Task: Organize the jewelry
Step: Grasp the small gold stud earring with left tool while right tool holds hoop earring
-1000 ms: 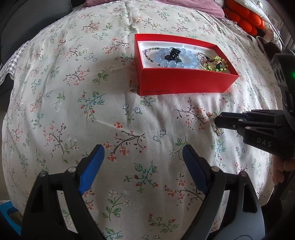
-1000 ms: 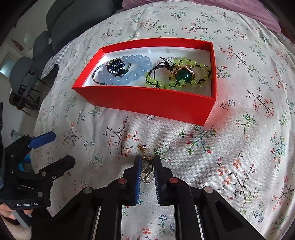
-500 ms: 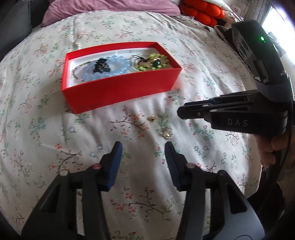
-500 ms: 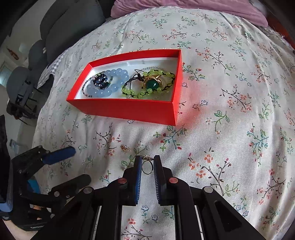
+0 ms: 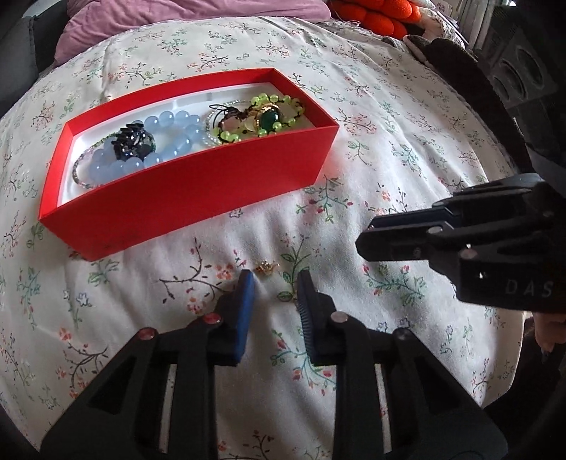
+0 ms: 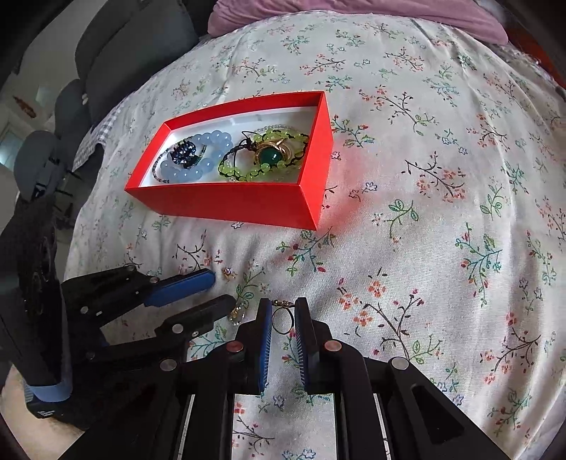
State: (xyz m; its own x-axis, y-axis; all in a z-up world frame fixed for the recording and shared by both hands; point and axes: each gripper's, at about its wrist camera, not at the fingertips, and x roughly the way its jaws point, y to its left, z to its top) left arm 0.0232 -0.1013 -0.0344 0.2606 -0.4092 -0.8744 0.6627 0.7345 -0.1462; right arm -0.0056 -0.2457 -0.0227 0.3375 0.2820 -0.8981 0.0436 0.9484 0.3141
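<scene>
A red box (image 5: 198, 191) (image 6: 226, 201) on the floral bedspread holds a blue bead bracelet (image 5: 166, 141), a dark clip (image 5: 132, 145) and a green bead bracelet with a green stone (image 5: 269, 118). My right gripper (image 6: 283, 315) is shut on a thin gold ring (image 6: 283, 320) and holds it above the cover; it shows from the side in the left wrist view (image 5: 368, 244). My left gripper (image 5: 274, 286) is open, low over the cover, with a small gold earring (image 5: 267, 267) (image 6: 229, 272) just ahead of its fingertips and another gold piece (image 5: 288, 296) (image 6: 236, 314) between them.
A purple pillow (image 5: 184, 17) lies at the far end of the bed and an orange cushion (image 5: 371, 14) at the far right. Dark chairs (image 6: 116, 53) stand beyond the left edge of the bed.
My right gripper has lifted the gold ring off the cover. My left gripper has moved right and forward to the small gold pieces and narrowed its opening.
</scene>
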